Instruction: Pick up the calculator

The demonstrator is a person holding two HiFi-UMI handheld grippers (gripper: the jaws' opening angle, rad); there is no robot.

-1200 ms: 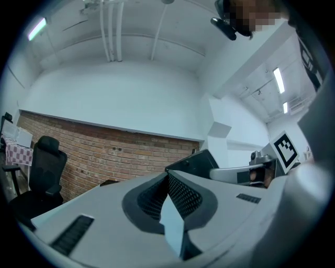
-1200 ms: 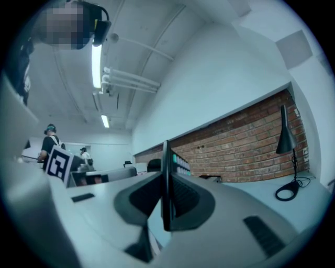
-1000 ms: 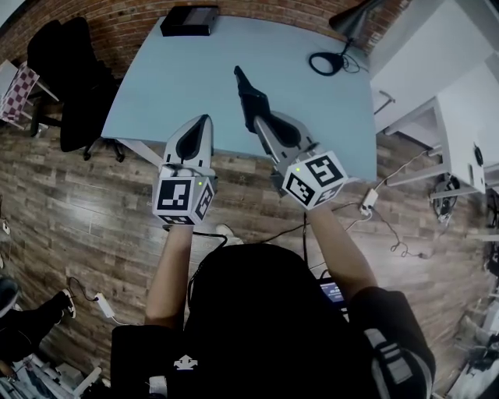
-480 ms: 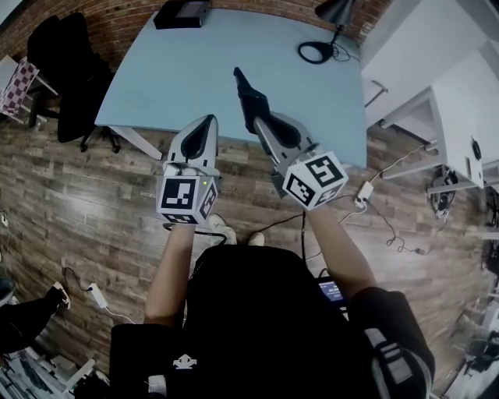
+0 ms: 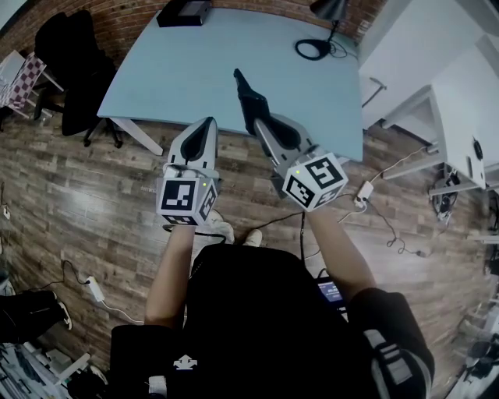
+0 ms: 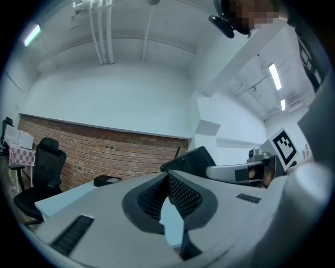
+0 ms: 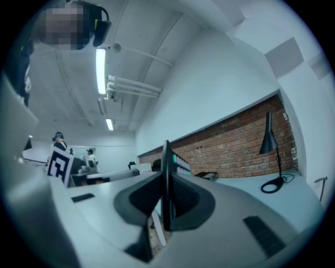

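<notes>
The calculator (image 5: 246, 97) is a thin dark slab that sticks out edge-on from my right gripper (image 5: 256, 115), which is shut on it above the near edge of the light blue table (image 5: 187, 70). In the right gripper view the calculator (image 7: 166, 167) stands upright between the pads, with its keys showing on the right face. My left gripper (image 5: 207, 123) hangs beside it to the left, over the table's front edge. Its fingertips meet with nothing between them, as the left gripper view (image 6: 168, 177) also shows.
A black box (image 5: 184, 12) lies at the table's far edge. A desk lamp (image 5: 313, 48) stands at its far right corner. A black office chair (image 5: 66, 78) is at the left, white desks (image 5: 444, 86) at the right. Cables and a power strip (image 5: 363, 195) lie on the wood floor.
The table, lamp and box have slid upward and away in the head view. Both grippers kept their places in the view, with the calculator still in the right one.
</notes>
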